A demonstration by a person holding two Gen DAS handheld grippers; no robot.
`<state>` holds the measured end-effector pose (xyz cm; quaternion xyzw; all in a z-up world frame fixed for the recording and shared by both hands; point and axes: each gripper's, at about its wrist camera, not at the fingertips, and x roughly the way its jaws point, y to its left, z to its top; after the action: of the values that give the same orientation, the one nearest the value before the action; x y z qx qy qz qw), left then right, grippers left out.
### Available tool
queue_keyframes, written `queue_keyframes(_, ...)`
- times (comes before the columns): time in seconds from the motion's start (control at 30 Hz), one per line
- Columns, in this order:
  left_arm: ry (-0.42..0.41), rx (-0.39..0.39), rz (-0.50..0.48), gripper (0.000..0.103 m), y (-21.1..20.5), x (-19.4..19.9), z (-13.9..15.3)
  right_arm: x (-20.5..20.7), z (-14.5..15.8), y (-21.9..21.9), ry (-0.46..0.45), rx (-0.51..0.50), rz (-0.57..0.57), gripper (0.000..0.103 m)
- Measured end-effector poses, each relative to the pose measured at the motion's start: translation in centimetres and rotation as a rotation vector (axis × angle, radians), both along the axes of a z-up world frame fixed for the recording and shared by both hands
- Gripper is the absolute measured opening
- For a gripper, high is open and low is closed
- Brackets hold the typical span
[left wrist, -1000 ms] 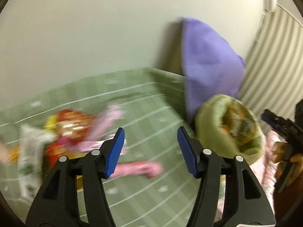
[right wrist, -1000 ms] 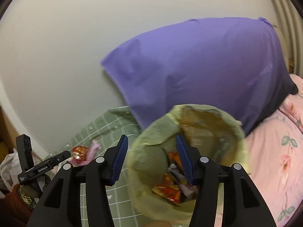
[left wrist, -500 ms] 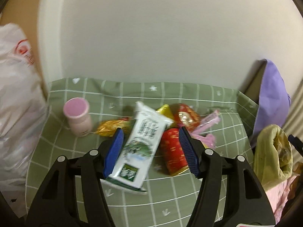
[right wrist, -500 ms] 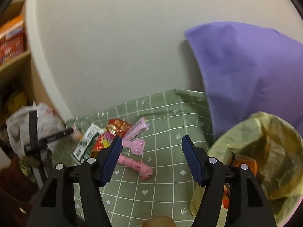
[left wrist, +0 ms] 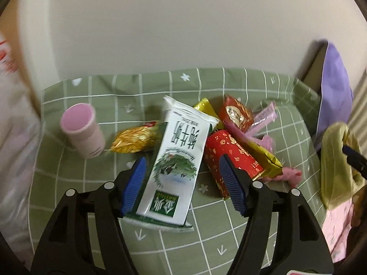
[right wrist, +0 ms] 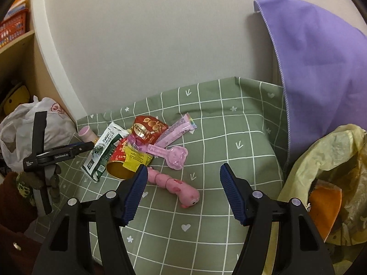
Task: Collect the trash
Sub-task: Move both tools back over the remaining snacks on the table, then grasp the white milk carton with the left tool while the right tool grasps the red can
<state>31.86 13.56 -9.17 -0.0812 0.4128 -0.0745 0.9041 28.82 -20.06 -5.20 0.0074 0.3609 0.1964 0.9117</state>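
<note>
A white and green milk carton [left wrist: 183, 137] lies on the green checked cloth [left wrist: 206, 229] in a heap of litter. With it are a red tube [left wrist: 229, 158], a gold wrapper [left wrist: 135, 139], a red packet [left wrist: 236, 114] and a pink cup [left wrist: 82, 130]. My left gripper [left wrist: 182, 160] hovers over the carton, jaws opening, pads clear of its sides. My right gripper [right wrist: 184, 167] stands open above a pink worm-shaped toy [right wrist: 174, 183], gripping nothing. The yellow-green trash bag [right wrist: 321, 160] gapes at the right, with wrappers inside.
A purple pillow [right wrist: 321, 68] leans on the wall behind the bag. A white plastic bag [right wrist: 23, 119] sits left of the cloth below a shelf unit [right wrist: 13, 45]. Pink wrappers [right wrist: 176, 128] lie behind the toy. Pink floral bedding [left wrist: 339, 229] is beside the trash bag.
Both grippers swung left, away from the trash bag, and dipped toward the litter heap. The left came over the milk carton. The right gripper's jaws widened.
</note>
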Motion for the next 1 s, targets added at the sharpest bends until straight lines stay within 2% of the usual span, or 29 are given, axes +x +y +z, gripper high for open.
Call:
queue_keyframes(0.1, 0.004, 0.056, -0.025, 0.063, -1.0, 1.1, -0.2, 0.4, -0.6, 0.7, 0.015, -0.025, -0.006, 0.062)
queue_keyframes(0.2, -0.009, 0.051, -0.012, 0.063, -0.7, 0.7, 0.3, 0.6, -1.5, 2.2, 0.032, -0.045, 0.055, 0.062)
queue_keyframes(0.33, -0.008, 0.018, 0.069, 0.063, 1.0, -0.9, 0.5, 1.1, -2.5, 5.7, 0.043, -0.025, 0.199, 0.062)
queue_keyframes(0.47, -0.001, 0.005, 0.128, 0.063, 3.1, -3.0, 1.0, 1.8, -3.5, 10.8, 0.058, 0.029, 0.396, 0.062)
queue_keyframes(0.57, 0.009, -0.003, 0.171, 0.063, 4.5, -4.3, 1.3, 3.3, -5.0, 14.0, 0.063, 0.037, 0.45, 0.062)
queue_keyframes(0.63, 0.016, -0.005, 0.188, 0.063, 5.1, -5.2, 1.5, 4.4, -6.3, 15.6, 0.07, 0.001, 0.453, 0.062)
queue_keyframes(0.7, 0.02, 0.009, 0.191, 0.063, 5.3, -6.0, 1.5, 5.4, -7.8, 17.3, 0.05, -0.103, 0.435, 0.061)
queue_keyframes(0.77, 0.029, 0.02, 0.191, 0.063, 5.5, -6.9, 1.4, 5.3, -8.2, 17.9, -0.047, -0.186, 0.418, 0.06)
queue_keyframes(0.87, 0.045, 0.027, 0.193, 0.063, 5.7, -7.3, 1.0, 5.9, -9.2, 18.4, -0.09, -0.271, 0.405, 0.06)
queue_keyframes(0.93, 0.055, 0.025, 0.19, 0.063, 5.7, -7.2, 0.8, 6.7, -10.0, 18.0, -0.035, -0.254, 0.412, 0.061)
queue_keyframes(1.0, 0.054, 0.021, 0.177, 0.063, 5.5, -7.1, 0.8, 7.2, -9.8, 16.8, 0.001, -0.181, 0.385, 0.061)
